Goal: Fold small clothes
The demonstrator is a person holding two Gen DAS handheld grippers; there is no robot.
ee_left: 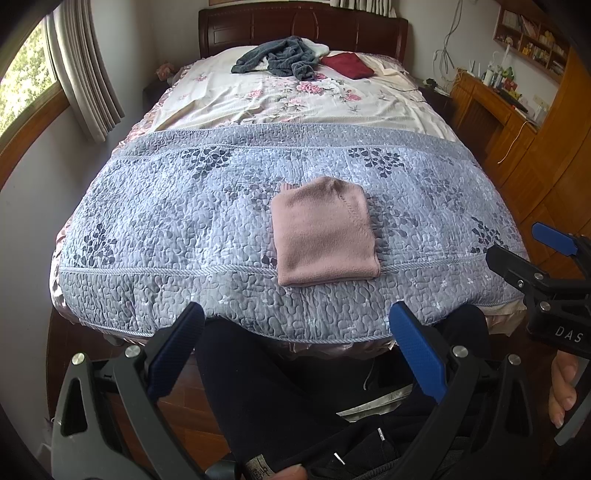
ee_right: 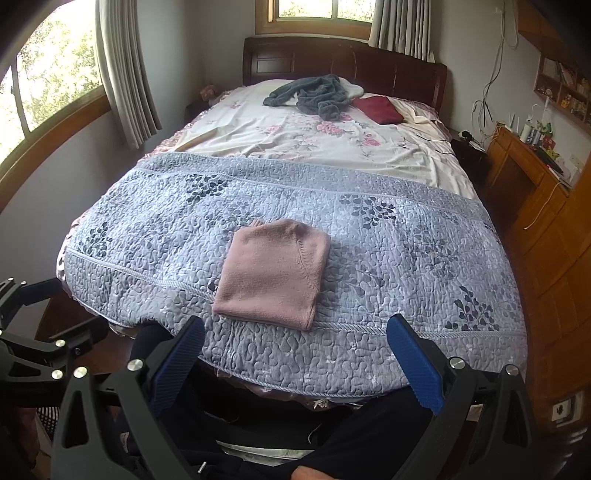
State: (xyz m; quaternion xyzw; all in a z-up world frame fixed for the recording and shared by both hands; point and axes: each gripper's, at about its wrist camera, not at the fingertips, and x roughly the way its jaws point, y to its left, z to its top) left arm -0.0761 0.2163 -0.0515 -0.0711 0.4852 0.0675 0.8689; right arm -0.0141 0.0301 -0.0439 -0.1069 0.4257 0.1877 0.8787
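Two grippers, both with jaws wide apart and nothing between them. Left gripper (ee_left: 295, 339) fills the bottom of the left wrist view, blue-padded fingers (ee_left: 417, 350) spread over the foot edge of the bed. Right gripper (ee_right: 295, 354) sits the same way at the bottom of the right wrist view; it also shows at the right edge of the left view (ee_left: 517, 247), jaws apart there too.

Folded pink knit garment (ee_left: 325, 232) (ee_right: 273, 273) lies flat as a neat rectangle on the grey-blue quilted bedspread with a dark leaf print (ee_left: 166, 221) (ee_right: 406, 258), centre of frame, near the foot edge. Neither gripper touches it; both sit well short of it.

Upper centre of both views: rumpled dark grey towel-like garment (ee_left: 280, 57) (ee_right: 314, 94) on the white floral sheet (ee_left: 258, 99) (ee_right: 295, 136), with a dark red folded cloth (ee_left: 347, 64) (ee_right: 378, 109) just to its right, both near the dark wooden headboard (ee_left: 303, 26) (ee_right: 343, 61).

Person's dark-clothed legs (ee_left: 295, 398) show below the bed edge between the left gripper's fingers. A hand (ee_left: 563, 387) shows at lower right of the left view.
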